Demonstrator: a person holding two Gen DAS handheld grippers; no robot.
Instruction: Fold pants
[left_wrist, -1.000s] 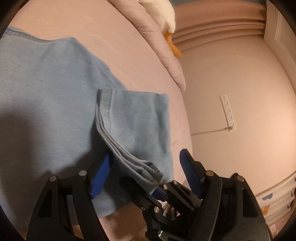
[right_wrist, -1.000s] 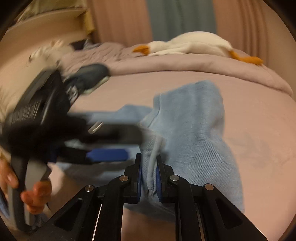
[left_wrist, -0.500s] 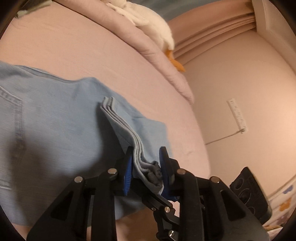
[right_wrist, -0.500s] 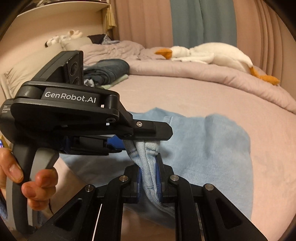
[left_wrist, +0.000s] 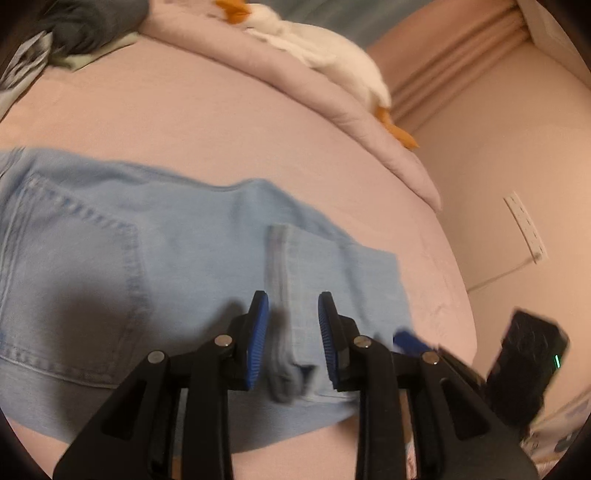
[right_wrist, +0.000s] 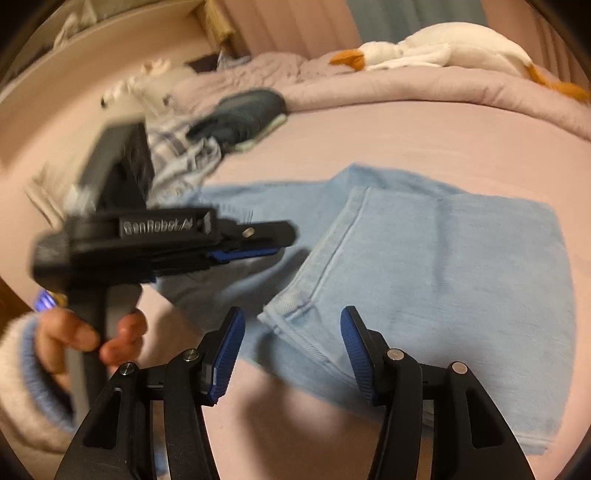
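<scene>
Light blue denim pants (left_wrist: 155, 266) lie on the pink bed, leg ends folded back over the seat part. The stacked hems (left_wrist: 286, 295) lie between the blue pads of my left gripper (left_wrist: 293, 339), which is partly open and no longer clamps them. In the right wrist view the folded pants (right_wrist: 424, 266) lie flat with the hem corner (right_wrist: 295, 306) just ahead of my right gripper (right_wrist: 291, 354), which is open and empty. The left gripper (right_wrist: 251, 243) shows there at the left, held by a hand.
A white goose plush (right_wrist: 443, 48) lies on the rolled pink duvet (left_wrist: 332, 96) at the far edge. Dark folded clothes (right_wrist: 240, 118) and striped fabric (right_wrist: 177, 155) sit at the back left. The wall with a power strip (left_wrist: 524, 225) is right of the bed.
Both grippers have opened and let go of the hems. The leg ends now lie flat on the pants. Both grippers have drawn back a little.
</scene>
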